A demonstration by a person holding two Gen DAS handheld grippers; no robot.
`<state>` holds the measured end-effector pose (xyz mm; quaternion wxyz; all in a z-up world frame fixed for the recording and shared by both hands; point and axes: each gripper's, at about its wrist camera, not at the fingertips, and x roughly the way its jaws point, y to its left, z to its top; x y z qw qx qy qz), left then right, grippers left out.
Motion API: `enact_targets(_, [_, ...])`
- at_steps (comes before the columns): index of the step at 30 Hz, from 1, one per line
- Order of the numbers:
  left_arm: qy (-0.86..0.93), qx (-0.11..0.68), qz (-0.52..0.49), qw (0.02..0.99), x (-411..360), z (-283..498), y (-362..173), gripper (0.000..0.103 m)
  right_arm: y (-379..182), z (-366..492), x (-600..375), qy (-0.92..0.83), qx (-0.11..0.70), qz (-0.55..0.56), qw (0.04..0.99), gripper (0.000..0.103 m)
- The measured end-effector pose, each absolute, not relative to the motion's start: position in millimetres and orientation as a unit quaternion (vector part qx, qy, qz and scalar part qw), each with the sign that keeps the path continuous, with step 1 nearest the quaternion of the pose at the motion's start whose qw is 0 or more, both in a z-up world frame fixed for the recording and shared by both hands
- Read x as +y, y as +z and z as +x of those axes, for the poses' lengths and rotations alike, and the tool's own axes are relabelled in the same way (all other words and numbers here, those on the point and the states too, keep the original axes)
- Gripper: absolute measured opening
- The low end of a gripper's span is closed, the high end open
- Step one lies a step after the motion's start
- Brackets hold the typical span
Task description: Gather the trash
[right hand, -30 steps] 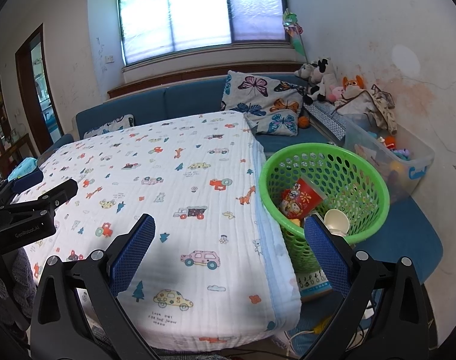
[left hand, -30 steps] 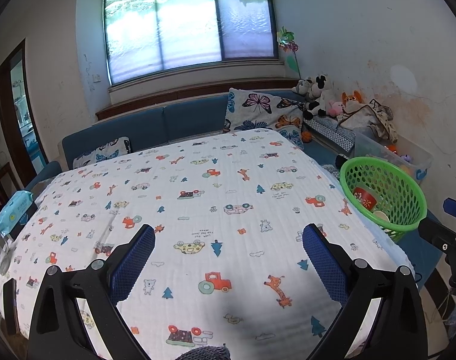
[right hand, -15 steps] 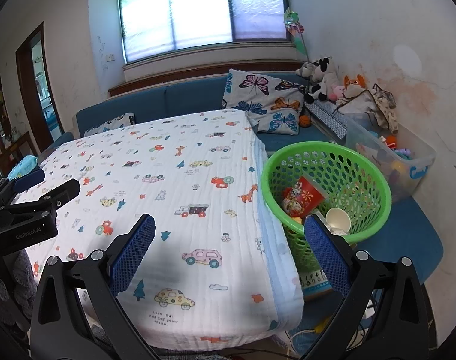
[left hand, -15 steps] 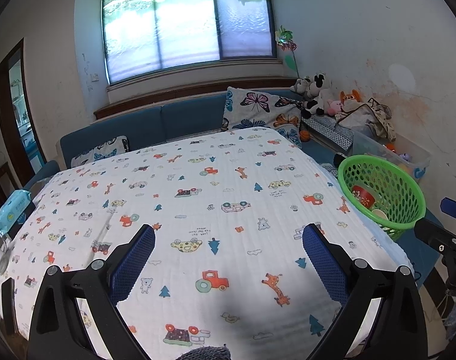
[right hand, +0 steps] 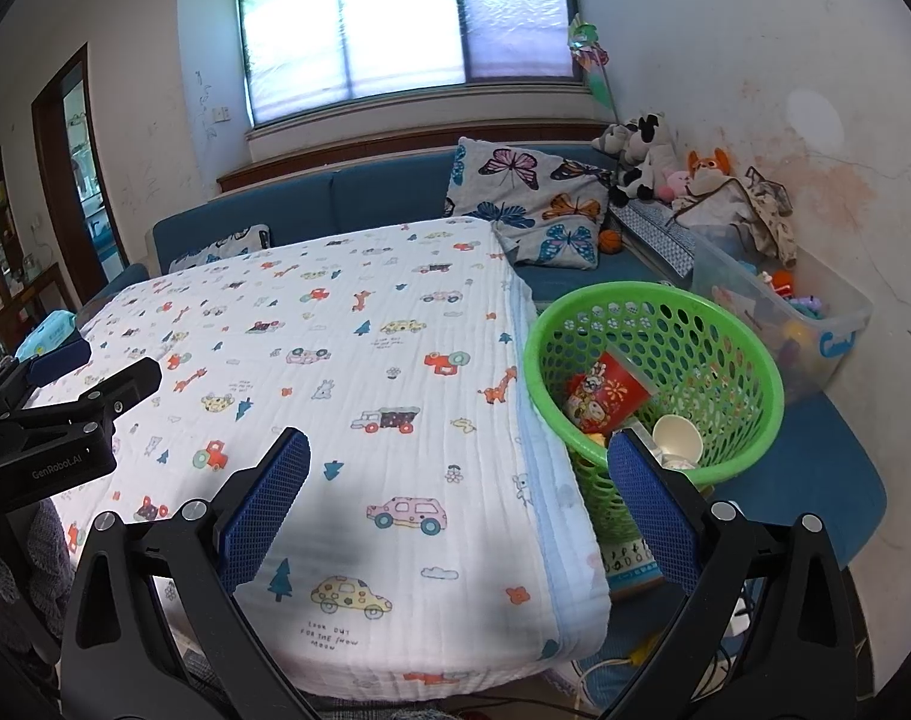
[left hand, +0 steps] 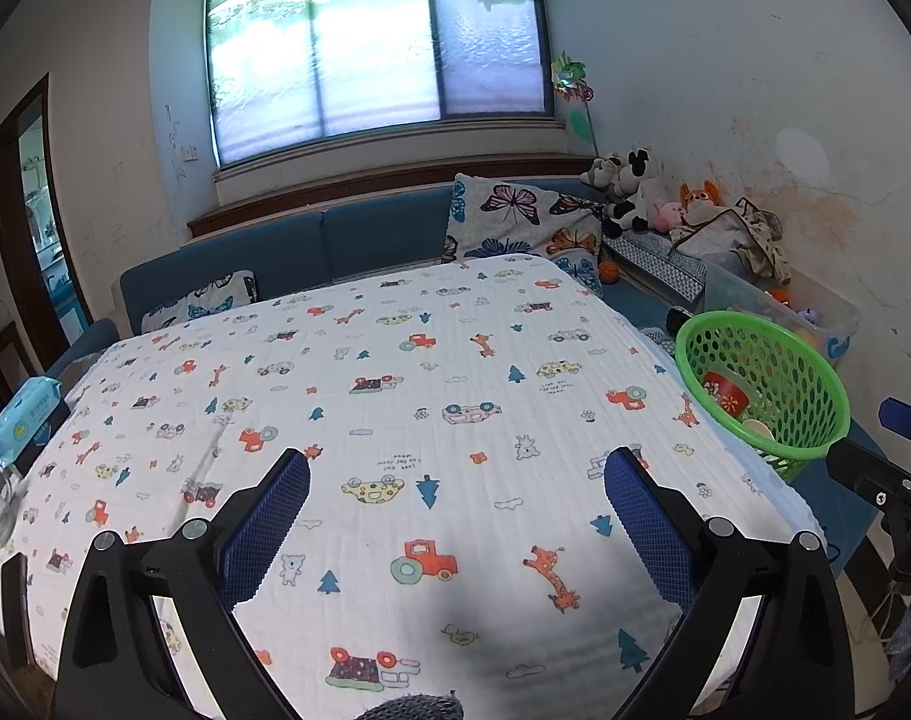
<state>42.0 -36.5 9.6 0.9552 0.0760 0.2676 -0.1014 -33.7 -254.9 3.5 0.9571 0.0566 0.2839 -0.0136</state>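
A green mesh basket (right hand: 755, 360) stands on the blue seat right of the table; it also shows in the left wrist view (left hand: 815, 384). It holds a red printed snack packet (right hand: 605, 390) and a white paper cup (right hand: 677, 438). My left gripper (left hand: 455, 516) is open and empty above the near part of the cartoon-print cloth (left hand: 395, 372). My right gripper (right hand: 458, 498) is open and empty over the cloth's right edge (right hand: 533, 420), beside the basket.
A blue couch (left hand: 335, 246) with butterfly cushions (right hand: 533, 210) runs along the back. Soft toys (right hand: 641, 150) and a clear storage box (right hand: 815, 324) stand at the right wall. A blue wipes pack (left hand: 26, 414) lies at the table's left edge.
Both grippers have drawn back and risen slightly; the basket and table look a little farther away. Both stay open and empty.
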Motion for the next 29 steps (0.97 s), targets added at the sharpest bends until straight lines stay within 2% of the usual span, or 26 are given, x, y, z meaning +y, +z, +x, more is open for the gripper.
enact_targets(29, [-0.095, 0.269, 0.068, 0.956, -33.1, 42.6, 8.6, 0.095, 1.5, -33.3, -253.7, -0.012, 0.286, 0.058, 0.956, 0.099])
